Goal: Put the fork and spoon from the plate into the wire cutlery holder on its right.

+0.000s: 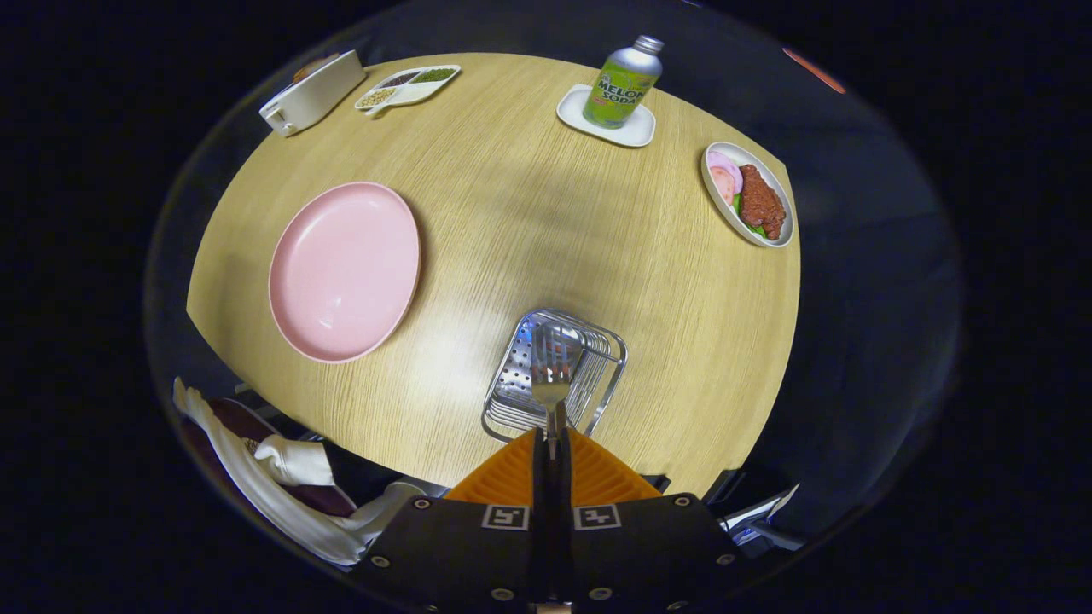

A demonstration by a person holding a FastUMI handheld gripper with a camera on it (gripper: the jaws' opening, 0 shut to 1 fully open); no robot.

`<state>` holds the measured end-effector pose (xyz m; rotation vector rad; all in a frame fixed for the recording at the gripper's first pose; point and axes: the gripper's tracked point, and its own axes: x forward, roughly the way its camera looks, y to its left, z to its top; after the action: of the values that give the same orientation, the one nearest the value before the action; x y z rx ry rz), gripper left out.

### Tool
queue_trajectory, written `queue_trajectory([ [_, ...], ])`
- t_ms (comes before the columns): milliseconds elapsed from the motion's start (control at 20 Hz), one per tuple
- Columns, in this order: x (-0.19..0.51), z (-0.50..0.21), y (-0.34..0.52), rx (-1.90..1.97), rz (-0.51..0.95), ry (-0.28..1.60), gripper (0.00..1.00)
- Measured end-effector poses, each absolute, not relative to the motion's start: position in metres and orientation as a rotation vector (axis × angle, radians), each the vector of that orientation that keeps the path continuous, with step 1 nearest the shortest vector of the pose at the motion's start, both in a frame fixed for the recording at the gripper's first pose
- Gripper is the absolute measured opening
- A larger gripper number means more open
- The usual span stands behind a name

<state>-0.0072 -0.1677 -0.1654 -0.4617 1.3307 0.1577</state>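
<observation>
A: What are the fingers doing?

B: The gripper [552, 443] has its two fingers pressed together on the handle of a shiny metal fork [553, 367]. The fork head sticks straight out ahead of the fingertips, toward twelve o'clock, tines at the far end.

A: And where does that put the fork?

B: Over the silver wire cutlery holder with a perforated metal wall [554, 375]. The holder stands on the round pale wooden table [529, 213] just ahead of the fingers, and the fork head overlaps its open top. Whether the tines touch the wire I cannot tell.

A: The plate?

B: A round pink plate [345, 270] lies at about ten o'clock from the holder, well apart from it, bare surface up.

A: The spoon?

B: I cannot make one out among the holder's wires.

A: What else is on the table?

B: At one o'clock, far across, a green and silver metal soda bottle [622, 83] stands upright on a small white square coaster [606, 130]. At two o'clock an oval white dish of meat and sliced vegetables [749, 194] sits near the table edge. At eleven o'clock are a white divided tray of beans and seeds [408, 86] and, just beside it, a white rectangular box [312, 92].
</observation>
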Motion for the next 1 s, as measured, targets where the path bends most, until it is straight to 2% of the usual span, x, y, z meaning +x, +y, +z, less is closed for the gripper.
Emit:
queue_trajectory([
  [300, 0.000, -0.167, -0.169, -0.460, 0.138, 1.334, 0.07],
  [500, 0.005, -0.155, -0.168, -0.404, 0.127, 1.269, 0.18],
  [600, 0.009, -0.145, -0.168, -0.354, 0.108, 1.209, 0.33],
  [650, 0.012, -0.140, -0.165, -0.323, 0.101, 1.171, 0.51],
  [700, 0.017, -0.136, -0.165, -0.296, 0.087, 1.132, 0.60],
  [750, 0.022, -0.130, -0.165, -0.279, 0.075, 1.089, 0.81],
  [850, 0.037, -0.118, -0.163, -0.243, 0.040, 0.987, 1.00],
  [1000, 0.055, -0.091, -0.144, -0.145, 0.036, 0.809, 1.00],
])
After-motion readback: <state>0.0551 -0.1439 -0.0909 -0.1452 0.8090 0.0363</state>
